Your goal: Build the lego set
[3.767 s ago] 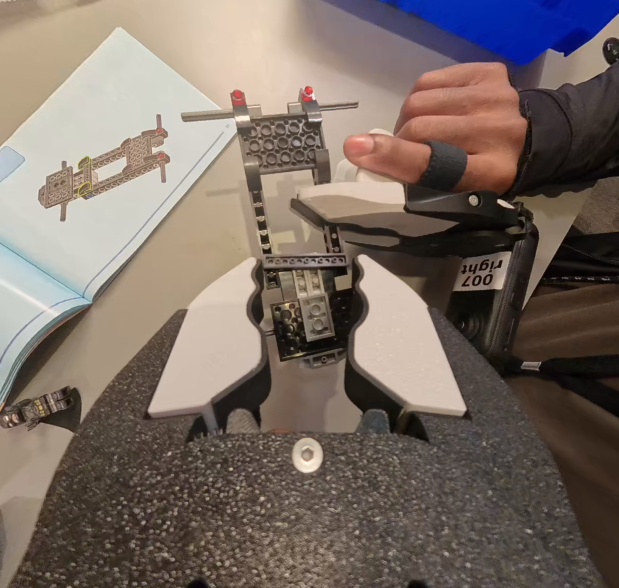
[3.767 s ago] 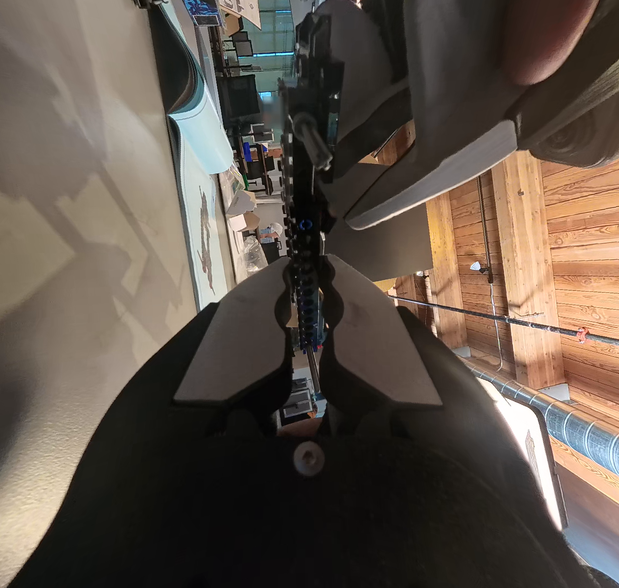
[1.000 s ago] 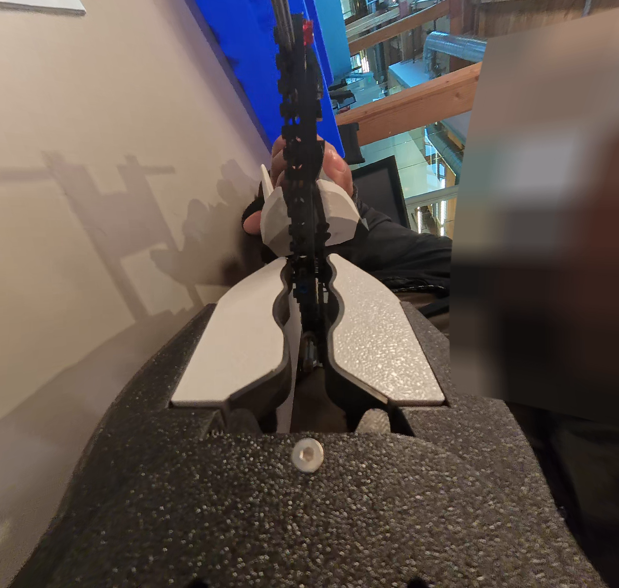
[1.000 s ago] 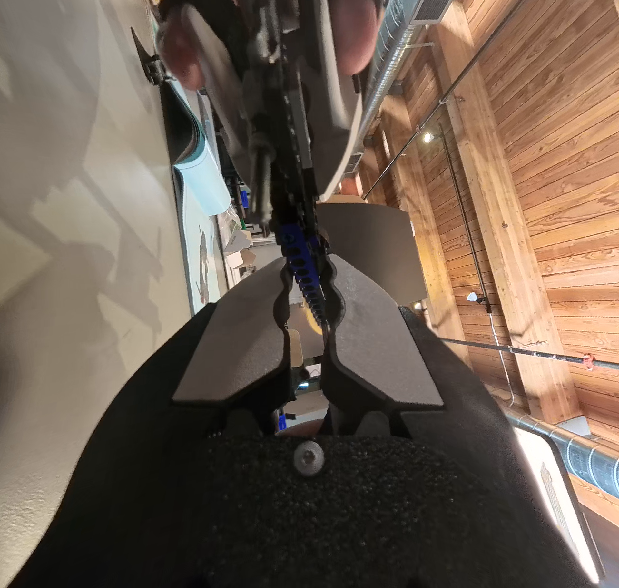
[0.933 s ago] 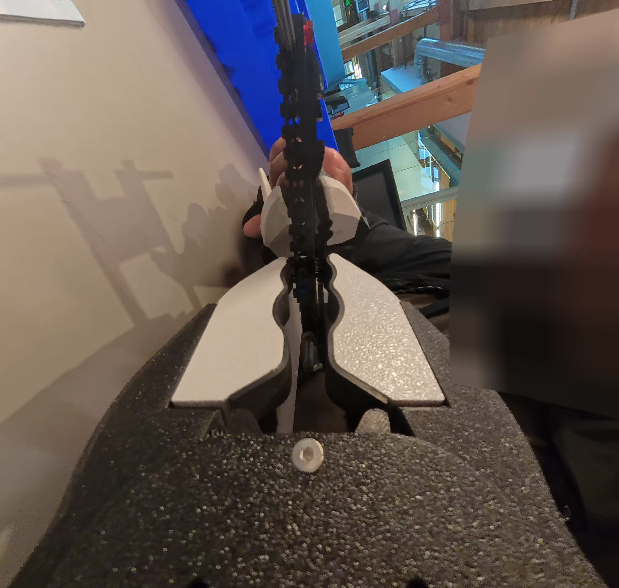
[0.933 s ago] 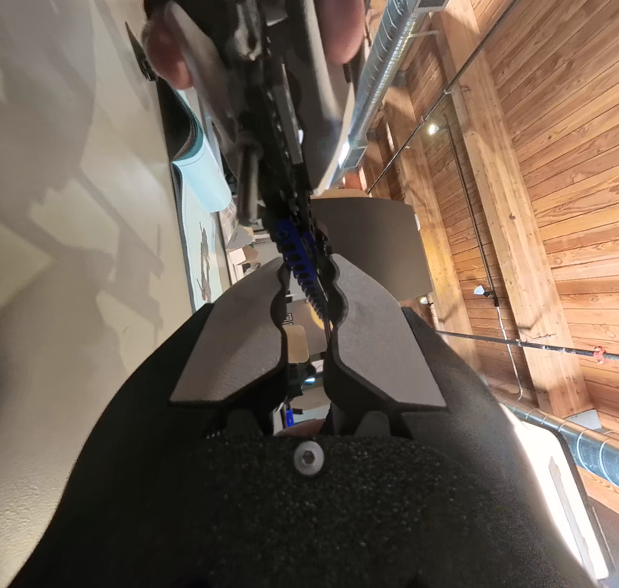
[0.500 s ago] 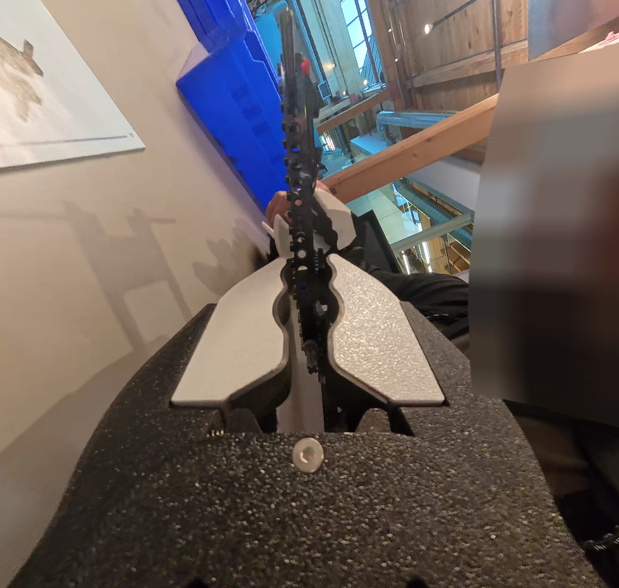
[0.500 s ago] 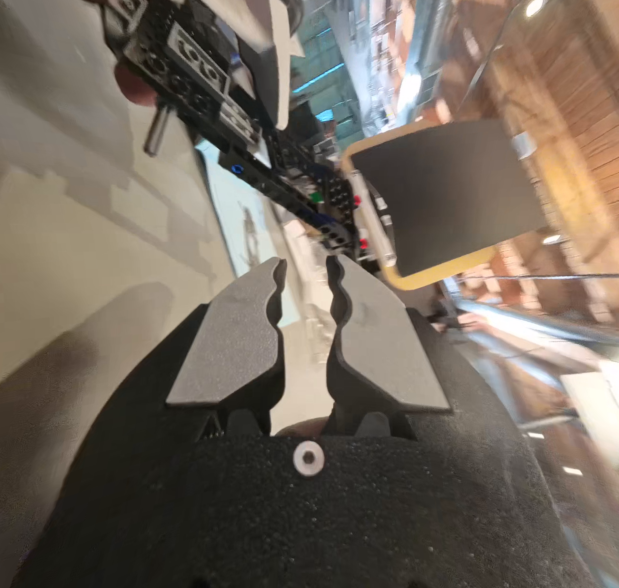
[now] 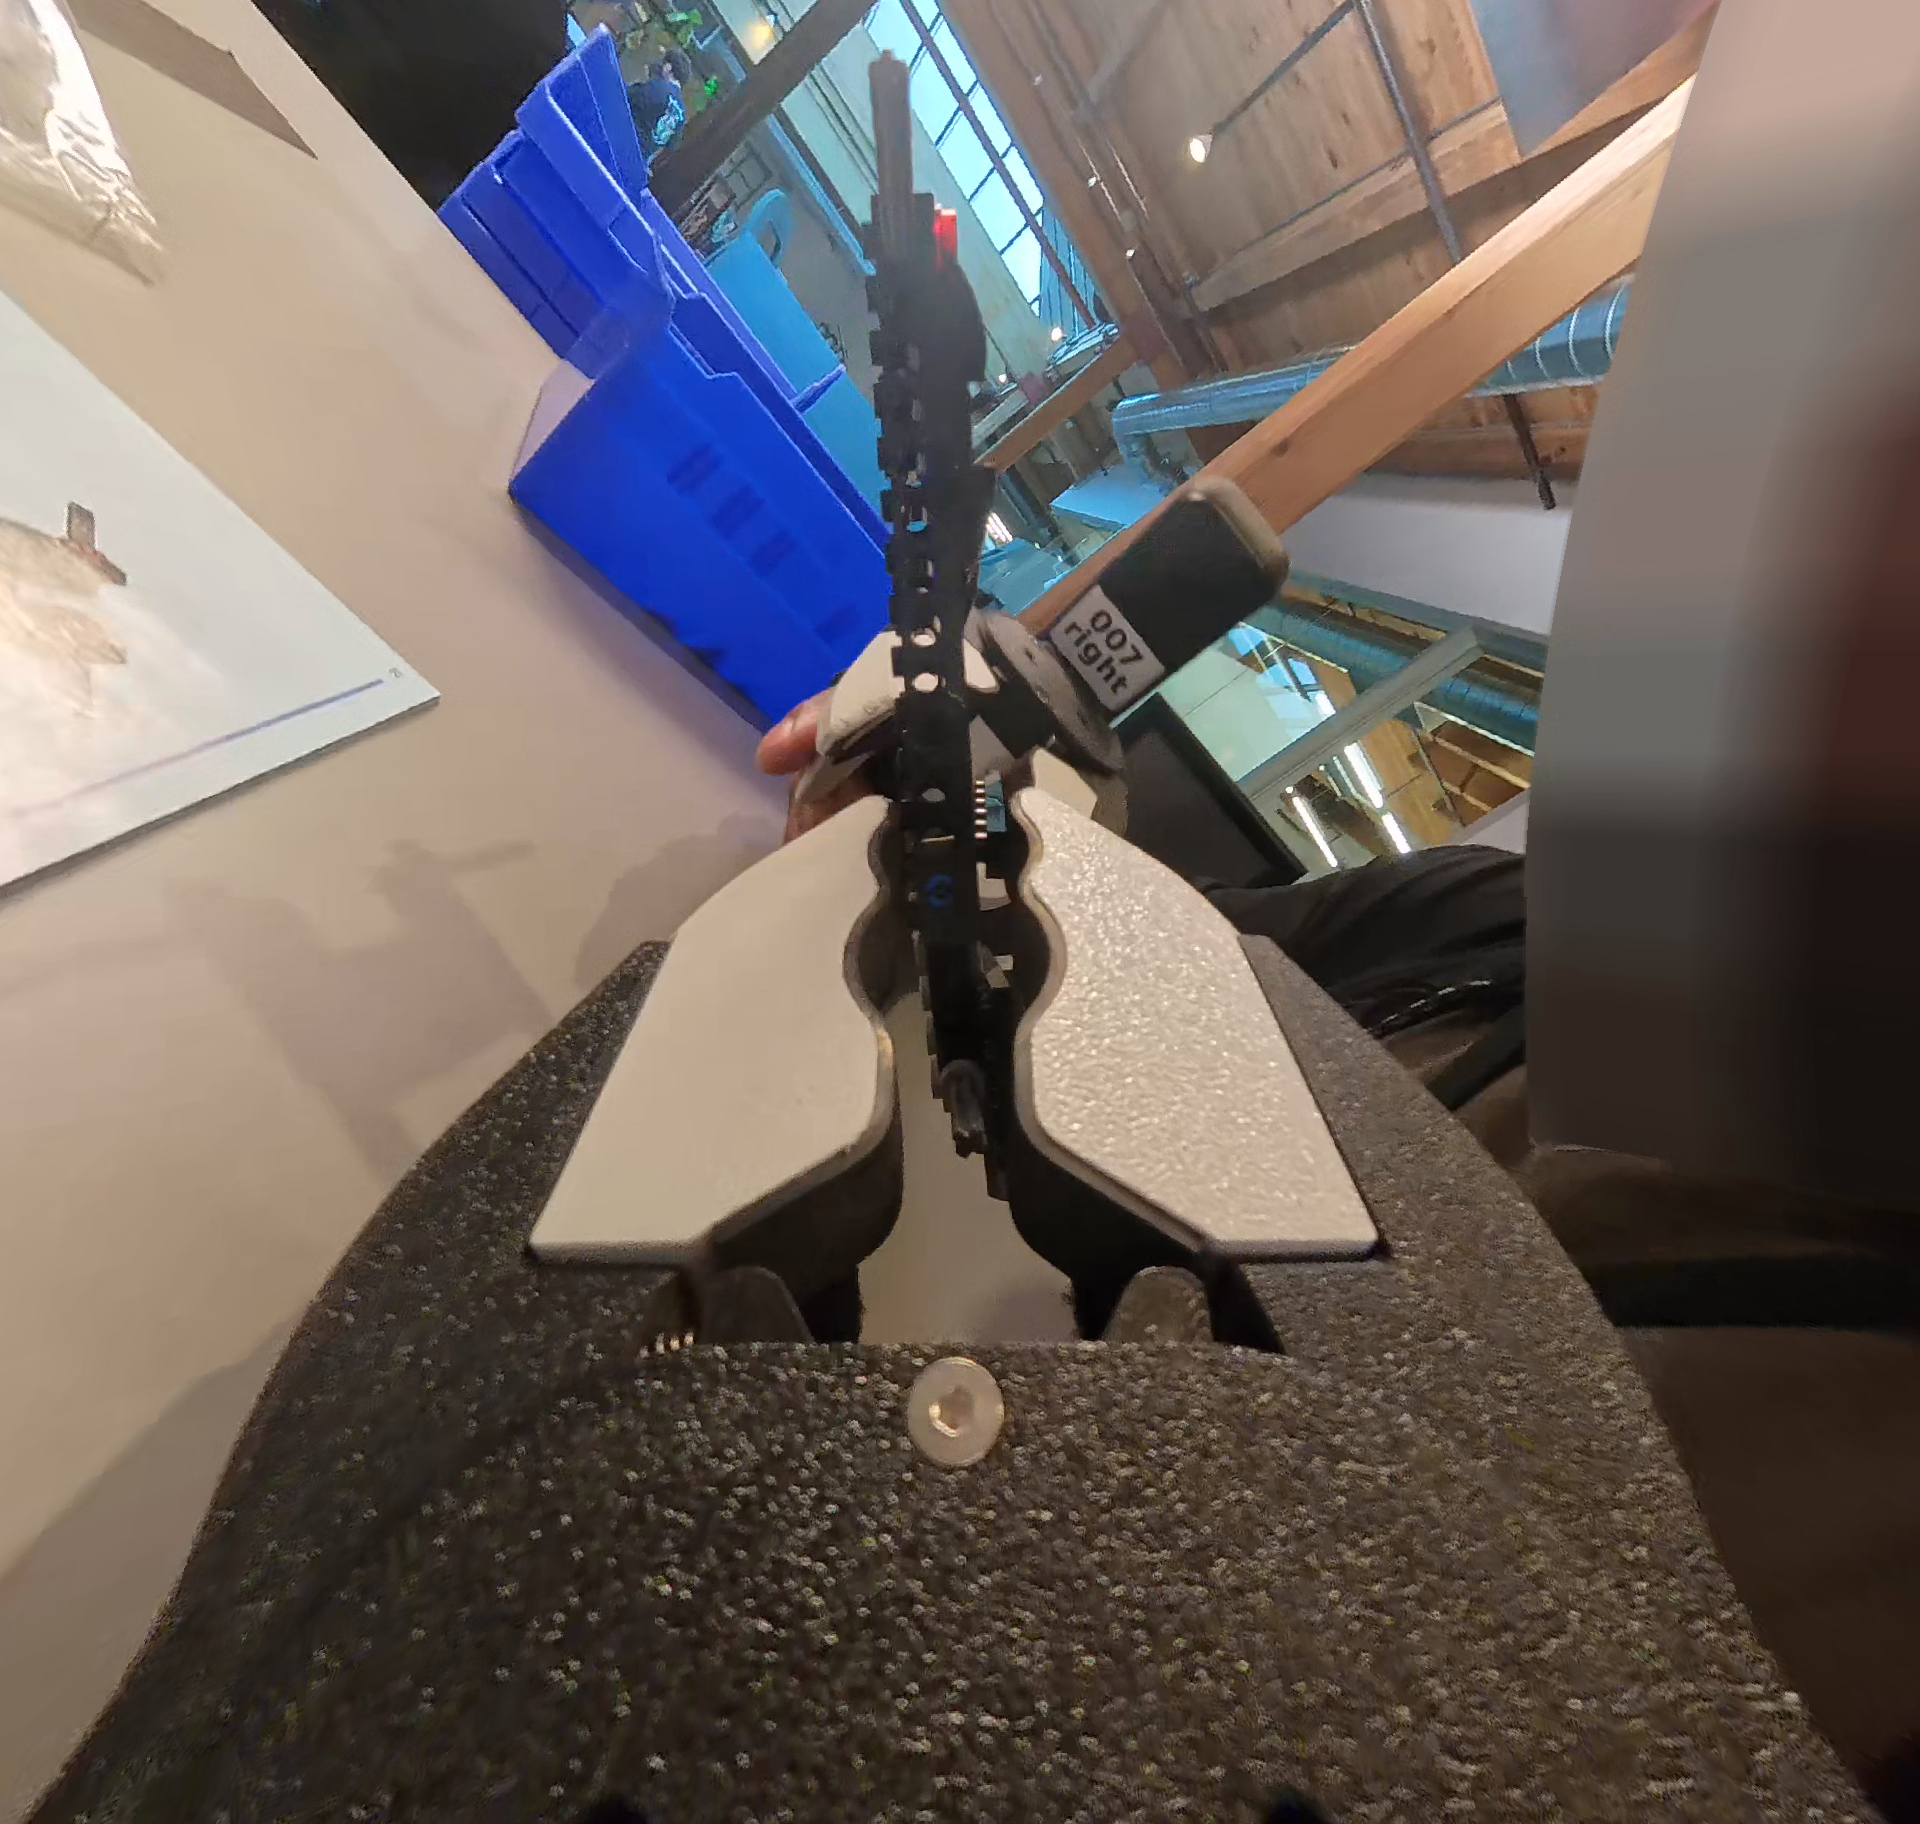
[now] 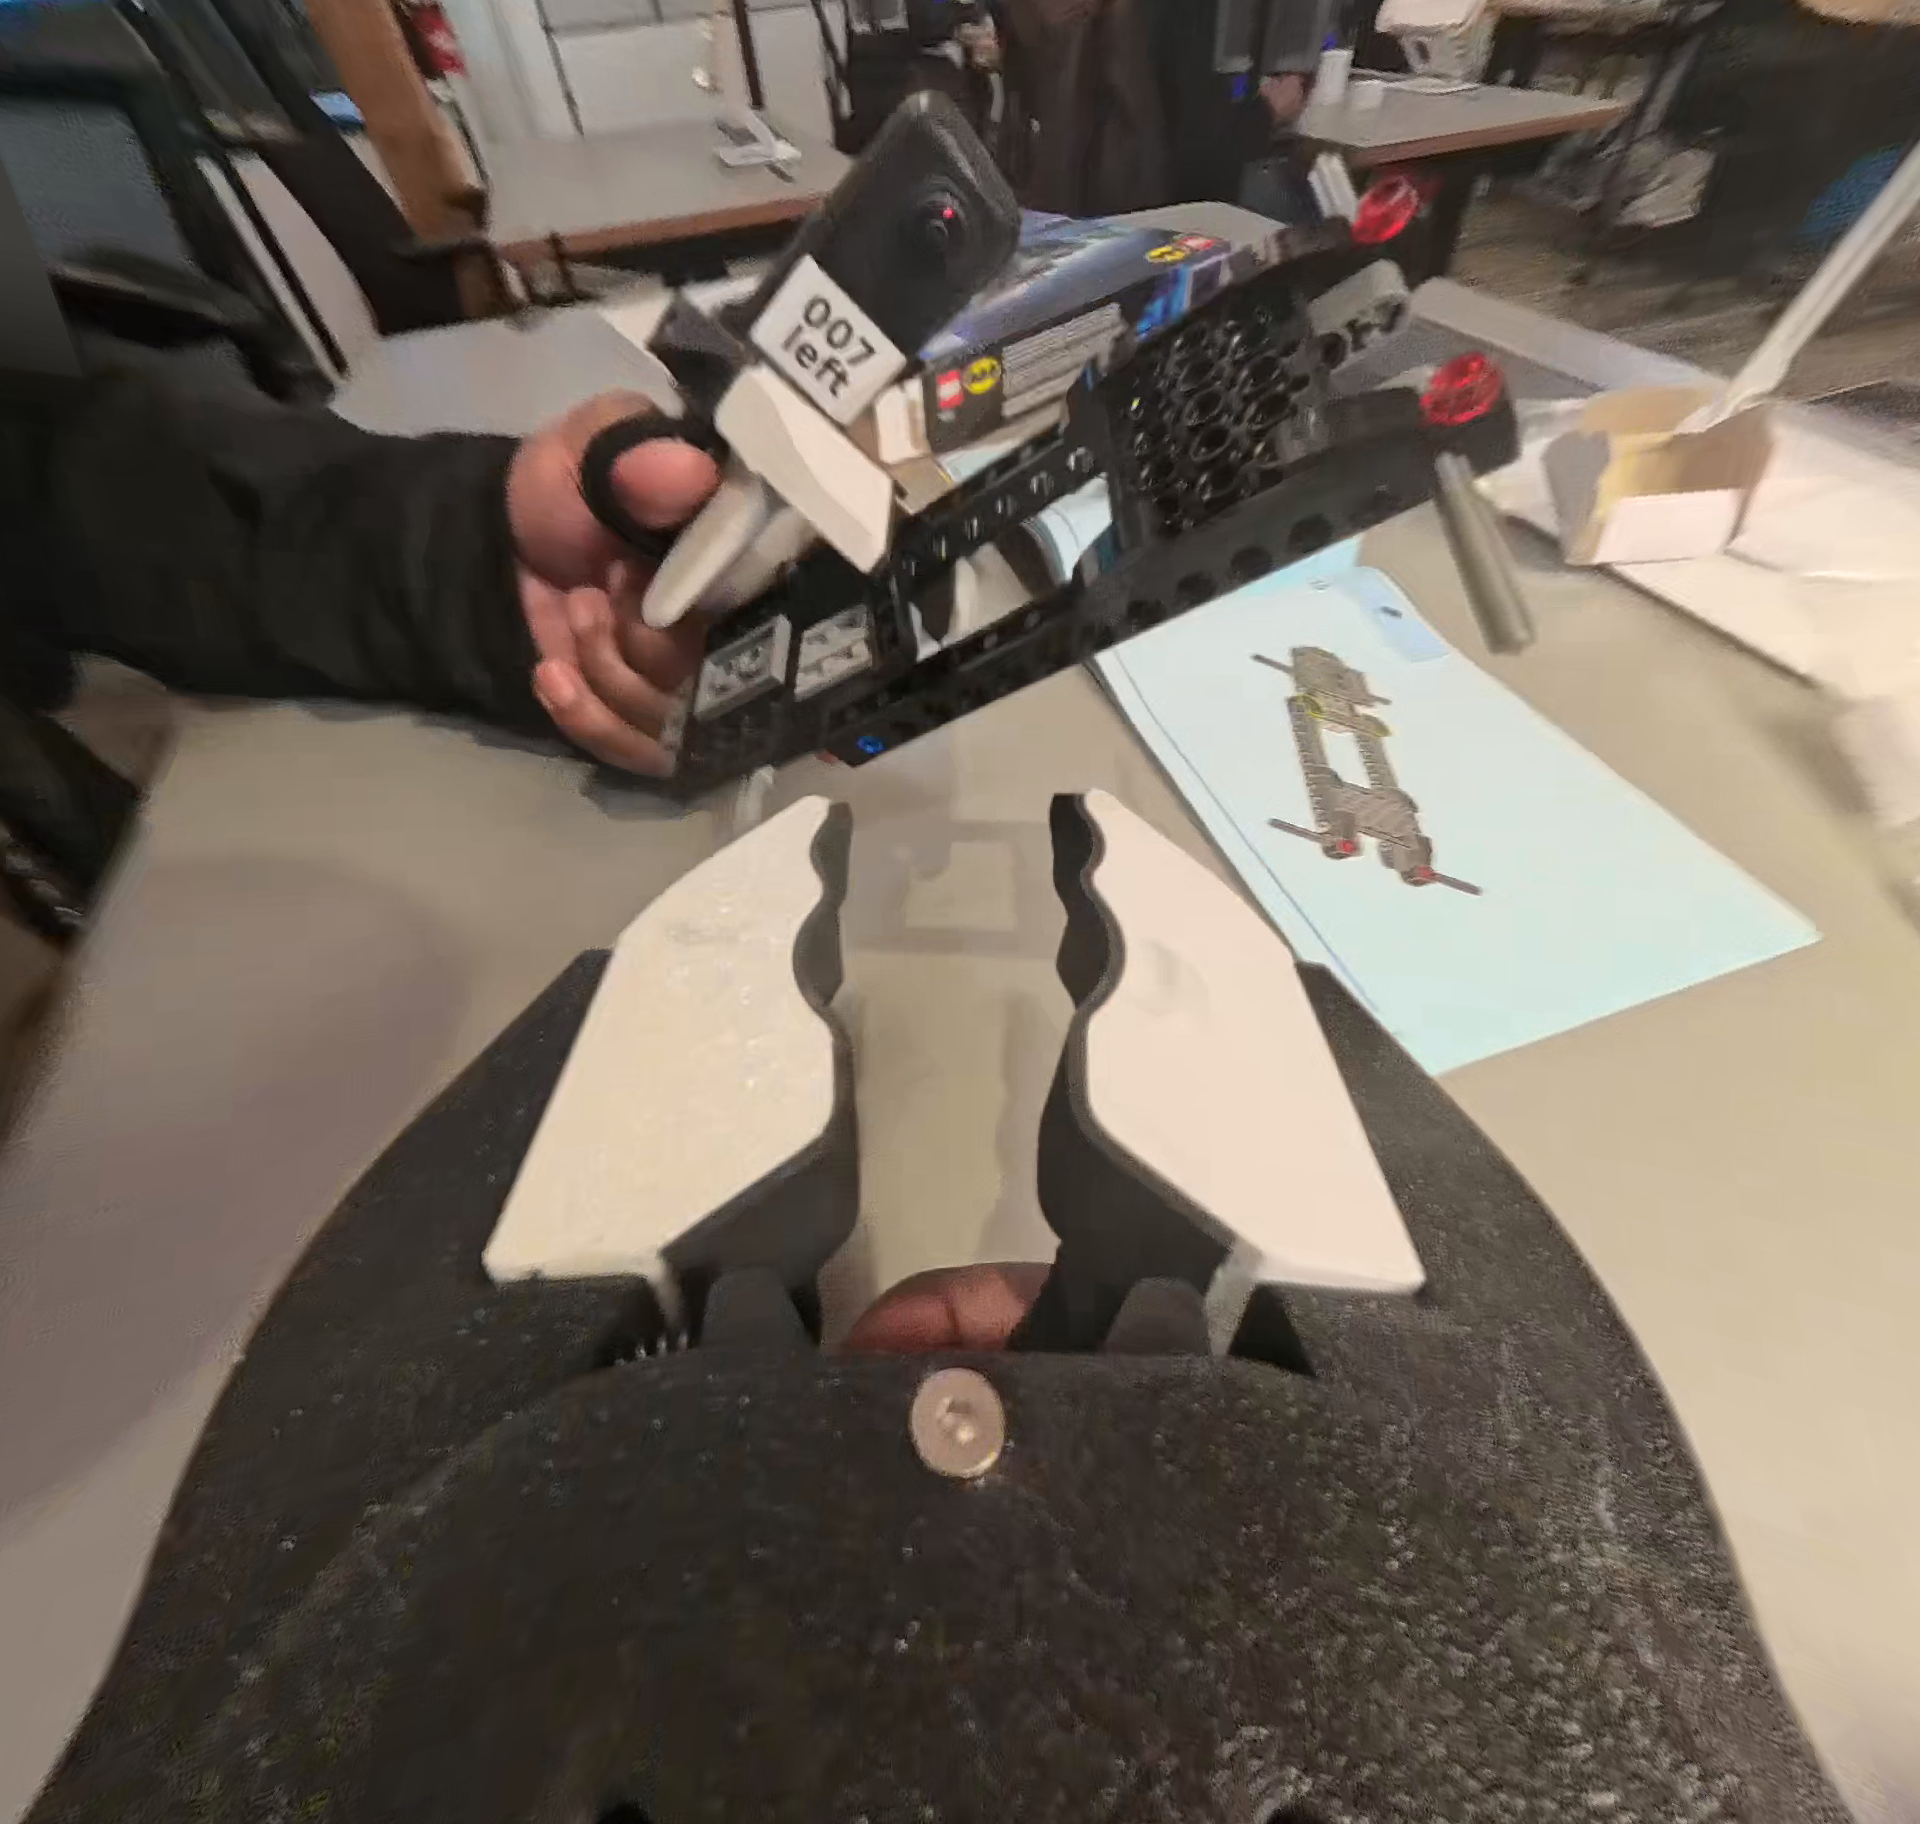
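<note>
My right claw (image 10: pixel 948 818) hangs open over the desk (image 10: pixel 312 943), gripping nothing. Just beyond it, my left claw (image 9: pixel 948 829) is clamped on the black brick frame (image 10: pixel 1091 527), lifted above the desk. The pale blue booklet (image 10: pixel 1507 839) lies farther toward the desk's right edge.

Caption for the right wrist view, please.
Right gripper, jaws open and empty, faces the left gripper holding a black brick frame.
</note>
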### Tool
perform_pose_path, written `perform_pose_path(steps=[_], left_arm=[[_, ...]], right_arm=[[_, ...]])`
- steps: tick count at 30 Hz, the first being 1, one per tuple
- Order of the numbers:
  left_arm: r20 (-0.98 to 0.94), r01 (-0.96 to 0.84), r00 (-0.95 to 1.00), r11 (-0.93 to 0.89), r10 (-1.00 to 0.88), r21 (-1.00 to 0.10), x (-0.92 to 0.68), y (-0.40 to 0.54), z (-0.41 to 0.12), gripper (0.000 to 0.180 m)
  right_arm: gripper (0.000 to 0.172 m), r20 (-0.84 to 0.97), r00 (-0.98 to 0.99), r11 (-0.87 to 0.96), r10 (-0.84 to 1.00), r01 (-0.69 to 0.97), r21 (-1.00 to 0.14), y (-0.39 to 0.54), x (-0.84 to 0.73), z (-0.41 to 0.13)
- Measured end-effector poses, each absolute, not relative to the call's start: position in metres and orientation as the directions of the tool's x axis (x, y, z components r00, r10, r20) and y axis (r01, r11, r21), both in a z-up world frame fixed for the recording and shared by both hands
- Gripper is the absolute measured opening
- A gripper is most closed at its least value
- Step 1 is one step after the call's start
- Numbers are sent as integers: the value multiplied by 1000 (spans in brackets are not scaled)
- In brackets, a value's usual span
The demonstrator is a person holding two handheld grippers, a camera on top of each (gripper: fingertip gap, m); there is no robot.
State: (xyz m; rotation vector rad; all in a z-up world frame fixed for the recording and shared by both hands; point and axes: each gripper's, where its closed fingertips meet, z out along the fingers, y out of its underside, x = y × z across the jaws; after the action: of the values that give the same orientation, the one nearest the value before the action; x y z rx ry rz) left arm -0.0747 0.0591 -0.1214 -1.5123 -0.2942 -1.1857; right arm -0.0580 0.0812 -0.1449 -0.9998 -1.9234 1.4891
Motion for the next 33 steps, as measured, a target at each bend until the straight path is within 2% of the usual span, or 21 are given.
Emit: perform_pose_path(steps=[6,10,13,23,29,33], left_arm=[[781,715,468,-342,-414,-610,-71,60,-122,17],[799,725,442,-362,-408,-586,-69,59,-123,17],[815,739,435,-367,-382,-566,-70,61,-126,17],[841,749,422,-393,-337,-533,-73,59,-132,18],[837,755,394,-386,-379,-530,-72,54,-126,17],[801,757,436,-315,-409,-573,-79,52,-119,17]], right_arm=[[31,-322,-657,-116,682,338,-934,77,-62,-129],[17,-428,-639,-229,639,373,-899,84,-70,-122],[14,-490,-604,-295,629,398,-869,90,-79,-118],[12,-559,-554,-371,617,421,-828,87,-88,-116],[13,-573,-550,-402,608,409,-819,83,-86,-112],[22,-583,-569,-402,581,422,-813,80,-80,-110]])
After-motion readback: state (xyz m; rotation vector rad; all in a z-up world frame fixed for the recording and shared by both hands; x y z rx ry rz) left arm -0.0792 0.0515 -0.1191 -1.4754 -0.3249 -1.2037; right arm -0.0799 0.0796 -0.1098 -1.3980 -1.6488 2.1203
